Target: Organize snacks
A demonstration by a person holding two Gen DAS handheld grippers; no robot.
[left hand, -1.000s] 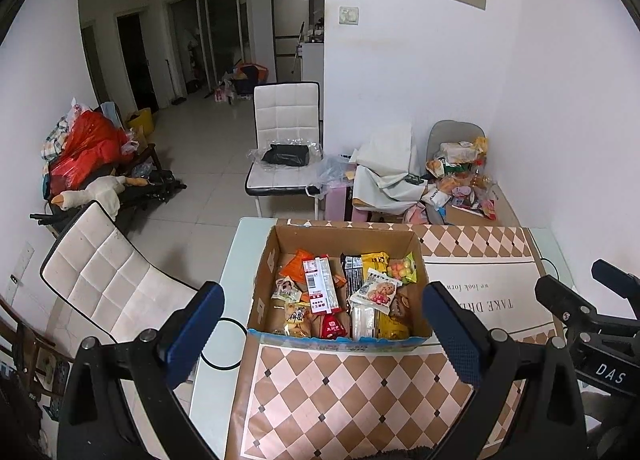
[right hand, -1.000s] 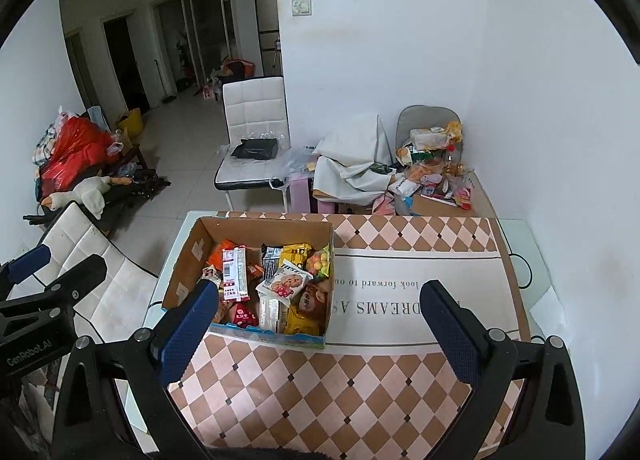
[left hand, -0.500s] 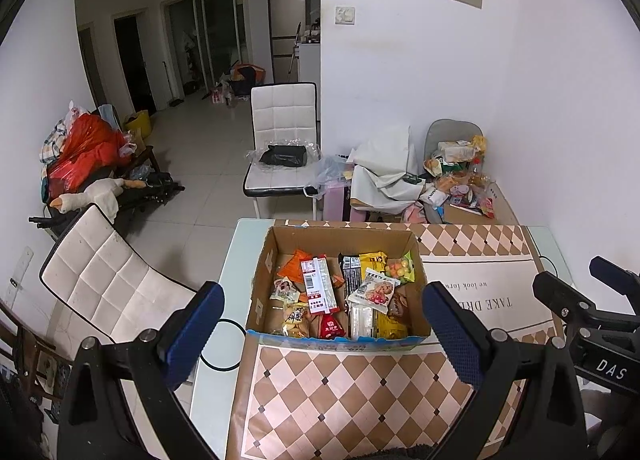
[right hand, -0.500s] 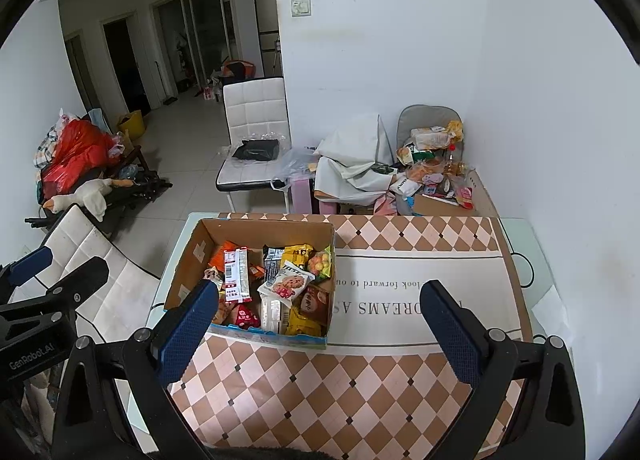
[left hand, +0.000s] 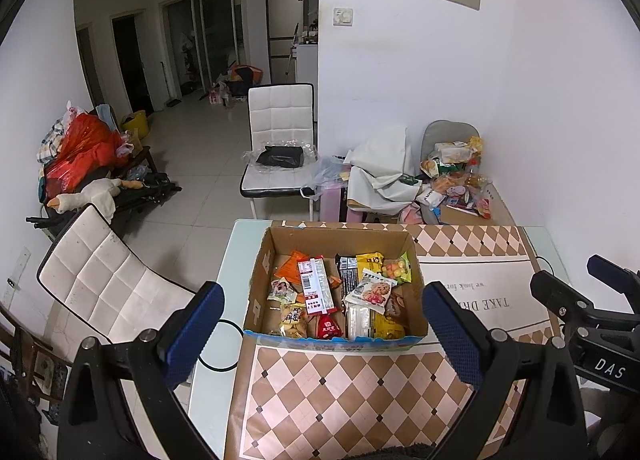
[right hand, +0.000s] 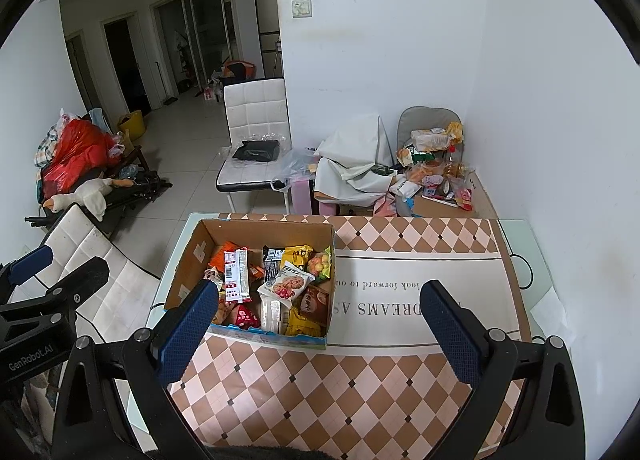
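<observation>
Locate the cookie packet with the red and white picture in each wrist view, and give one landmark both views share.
Left wrist view: the cookie packet lies in the right half of the cardboard box, centre frame.
Right wrist view: the same packet sits left of centre, towards the box's right wall.
Shared landmark: the white chair with a black bag on its seat, behind the table.

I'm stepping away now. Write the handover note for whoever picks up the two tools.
Left tool: open, empty, held above the near edge of the table, facing the box.
Right tool: open, empty, beside it, over the checked mat.
Cardboard box sits on the mat's left part, full of mixed snack packets; a cookie packet and a long red-and-white packet lie on top.
Done: nothing is out of the box yet.
Left: take the packets out and sort them; the mat to the right of the box has space.
</observation>
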